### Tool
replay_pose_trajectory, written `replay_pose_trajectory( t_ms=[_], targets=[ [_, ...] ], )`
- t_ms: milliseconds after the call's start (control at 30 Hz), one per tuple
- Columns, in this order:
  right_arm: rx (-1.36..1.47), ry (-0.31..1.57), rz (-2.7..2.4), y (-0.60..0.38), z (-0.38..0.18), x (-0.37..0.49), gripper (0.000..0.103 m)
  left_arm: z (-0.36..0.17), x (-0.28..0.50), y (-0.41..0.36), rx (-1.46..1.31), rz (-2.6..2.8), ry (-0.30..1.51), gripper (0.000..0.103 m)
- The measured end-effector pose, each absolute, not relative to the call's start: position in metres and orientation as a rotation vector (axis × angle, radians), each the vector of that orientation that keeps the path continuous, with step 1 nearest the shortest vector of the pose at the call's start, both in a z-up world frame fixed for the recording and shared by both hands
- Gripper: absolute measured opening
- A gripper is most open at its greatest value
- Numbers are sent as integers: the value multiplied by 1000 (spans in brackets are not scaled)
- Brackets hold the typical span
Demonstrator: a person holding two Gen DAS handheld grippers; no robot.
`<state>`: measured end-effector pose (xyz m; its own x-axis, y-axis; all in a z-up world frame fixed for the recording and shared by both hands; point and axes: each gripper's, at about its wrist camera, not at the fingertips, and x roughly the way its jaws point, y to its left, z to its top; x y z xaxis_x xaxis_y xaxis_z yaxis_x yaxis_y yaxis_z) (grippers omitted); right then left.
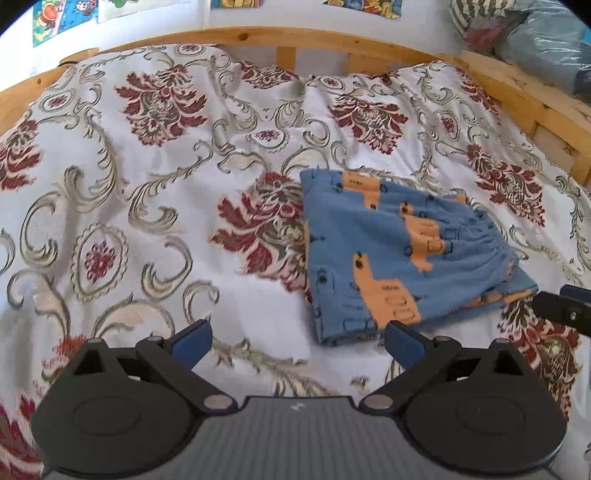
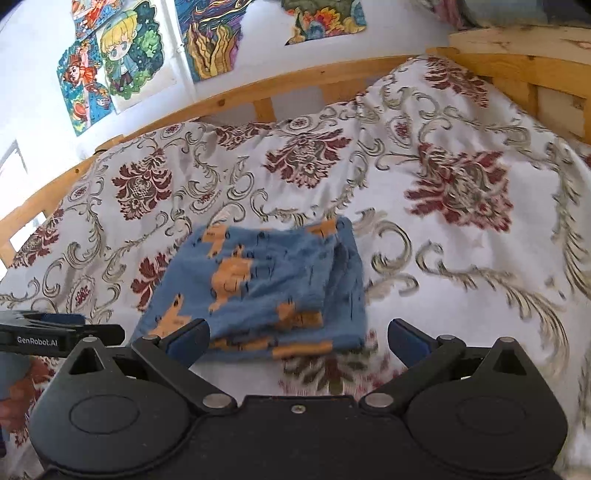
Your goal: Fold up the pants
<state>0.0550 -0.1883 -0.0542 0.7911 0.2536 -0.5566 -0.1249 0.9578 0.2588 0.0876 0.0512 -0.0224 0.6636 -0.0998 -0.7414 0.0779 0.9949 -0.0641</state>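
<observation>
The blue pants with orange animal prints (image 1: 399, 254) lie folded into a compact rectangle on the floral bedspread (image 1: 147, 177). In the right wrist view the pants (image 2: 266, 288) lie just ahead of the fingers, with folded layers stacked. My left gripper (image 1: 297, 341) is open and empty, hovering near the pants' front left corner. My right gripper (image 2: 297, 341) is open and empty, just in front of the pants' near edge. The right gripper's tip shows at the right edge of the left wrist view (image 1: 565, 310); the left gripper's side shows in the right wrist view (image 2: 55, 338).
A wooden bed frame (image 1: 258, 38) runs around the far side and right of the bed. Colourful drawings (image 2: 122, 62) hang on the white wall behind. Bags and a pillow (image 1: 524, 33) are piled at the far right corner.
</observation>
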Motion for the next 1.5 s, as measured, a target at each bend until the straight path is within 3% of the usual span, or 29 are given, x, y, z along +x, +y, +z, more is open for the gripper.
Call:
replay_pose_trajectory(
  t_ms=[400,1067,1133,1167,1200,1367,1433,1500],
  targets=[
    [368,721,267,-235,-59,153,102,-24,170,53,23,-174,828,102],
    [401,814,331,-232,-79,180,102,-54,203,57,-67,-167,902,102],
    [423,811,325,-232,-80,183,95,-54,204,58,-77,-176,908,102],
    [431,810,315,-232,-81,184,86,-53,205,59,-84,-187,913,100],
    [437,811,304,-232,-83,185,76,-53,206,60,-96,-202,917,93],
    [460,820,305,-228,-89,186,53,-50,207,58,-146,-273,932,59],
    [461,818,308,-227,-90,185,42,-50,207,55,-151,-307,941,40],
    [465,808,306,-227,-89,183,31,-50,209,55,-160,-323,951,37]
  ],
)
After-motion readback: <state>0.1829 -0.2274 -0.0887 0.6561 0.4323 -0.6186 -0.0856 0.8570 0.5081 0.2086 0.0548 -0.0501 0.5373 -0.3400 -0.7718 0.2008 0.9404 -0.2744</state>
